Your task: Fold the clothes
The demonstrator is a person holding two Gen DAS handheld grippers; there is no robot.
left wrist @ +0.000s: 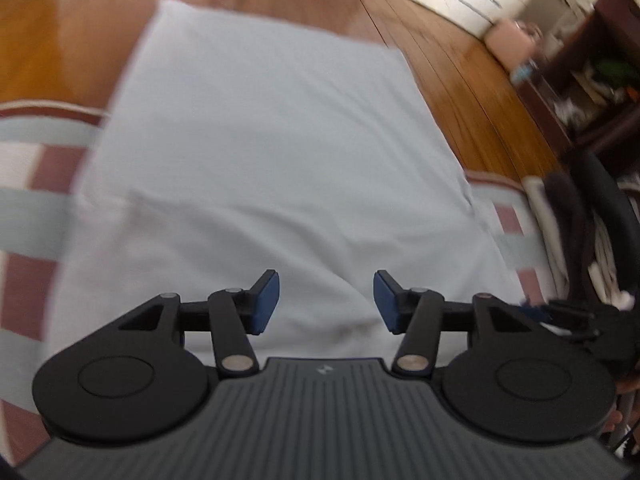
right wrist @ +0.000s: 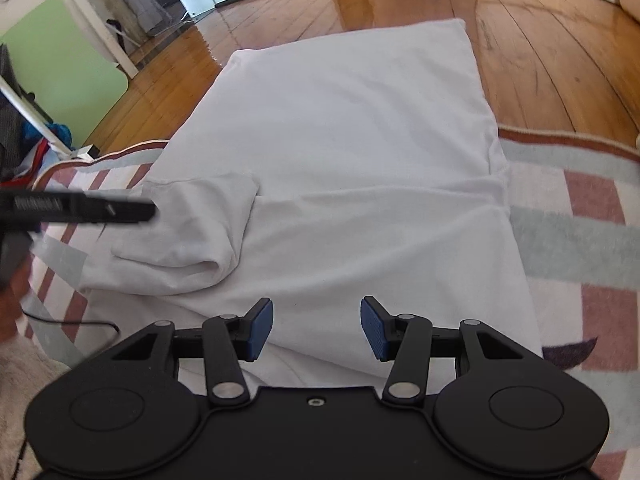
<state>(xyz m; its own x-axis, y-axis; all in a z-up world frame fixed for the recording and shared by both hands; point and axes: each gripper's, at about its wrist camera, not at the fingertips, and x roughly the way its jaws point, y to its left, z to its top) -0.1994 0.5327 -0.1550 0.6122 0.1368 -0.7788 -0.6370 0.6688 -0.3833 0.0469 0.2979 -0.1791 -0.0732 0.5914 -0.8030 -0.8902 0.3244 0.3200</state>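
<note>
The left tool (left wrist: 326,302) hangs just above the near end of a white garment (left wrist: 264,152), its blue pads spread apart with nothing between them. The right tool (right wrist: 317,328) is likewise spread wide and empty over the same white garment (right wrist: 352,152). The garment lies flat, partly on a checked rug (right wrist: 580,216) of pink, grey and white, with its far end reaching onto the wooden floor (right wrist: 540,48). In the right wrist view, one sleeve (right wrist: 188,228) is folded in over the garment's left side. The left wrist view is blurred. A green panel (right wrist: 64,76) stands at the far left.
</note>
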